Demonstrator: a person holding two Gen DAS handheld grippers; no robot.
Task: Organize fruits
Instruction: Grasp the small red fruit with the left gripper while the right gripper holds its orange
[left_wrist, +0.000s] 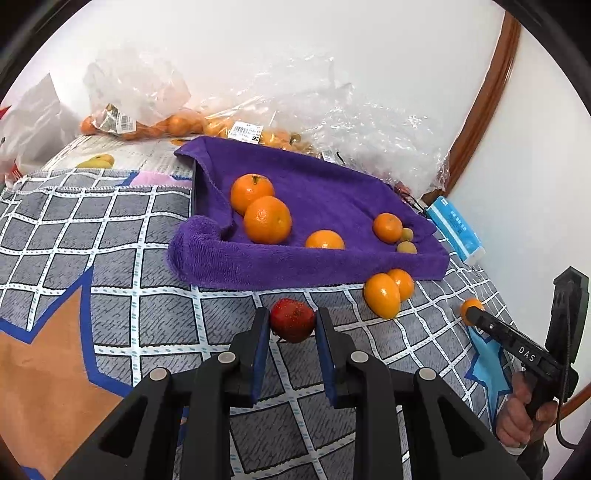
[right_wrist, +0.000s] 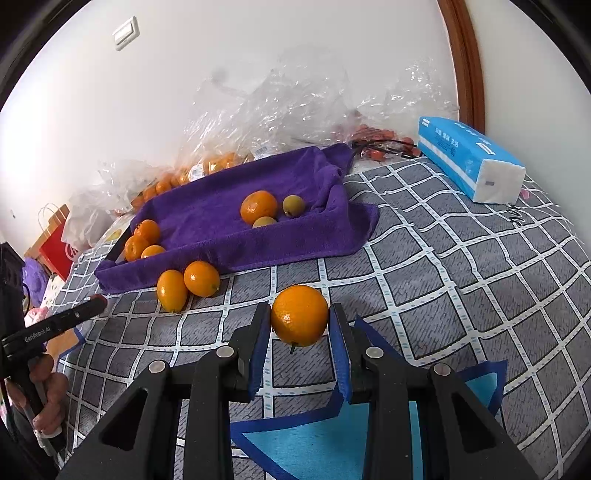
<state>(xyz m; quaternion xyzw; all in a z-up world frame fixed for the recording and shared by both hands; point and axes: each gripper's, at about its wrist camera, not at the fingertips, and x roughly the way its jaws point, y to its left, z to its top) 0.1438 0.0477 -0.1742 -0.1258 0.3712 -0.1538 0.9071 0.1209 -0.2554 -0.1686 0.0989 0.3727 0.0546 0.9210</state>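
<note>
My left gripper (left_wrist: 291, 323) is shut on a red fruit (left_wrist: 292, 319), held just above the checked cloth. My right gripper (right_wrist: 299, 325) is shut on an orange (right_wrist: 300, 314); it also shows at the right of the left wrist view (left_wrist: 471, 306). A tray lined with a purple towel (left_wrist: 325, 258) holds several oranges (left_wrist: 267, 219) and two small greenish fruits (left_wrist: 407, 247). Two oranges (left_wrist: 382, 295) lie on the cloth against the tray's front edge, also in the right wrist view (right_wrist: 201, 278).
Clear plastic bags of oranges (left_wrist: 177, 123) lie behind the tray by the wall. A blue tissue pack (right_wrist: 469, 158) lies at the right. A red paper bag (right_wrist: 59, 247) stands at the far left. The grey checked cloth (right_wrist: 461, 266) covers the surface.
</note>
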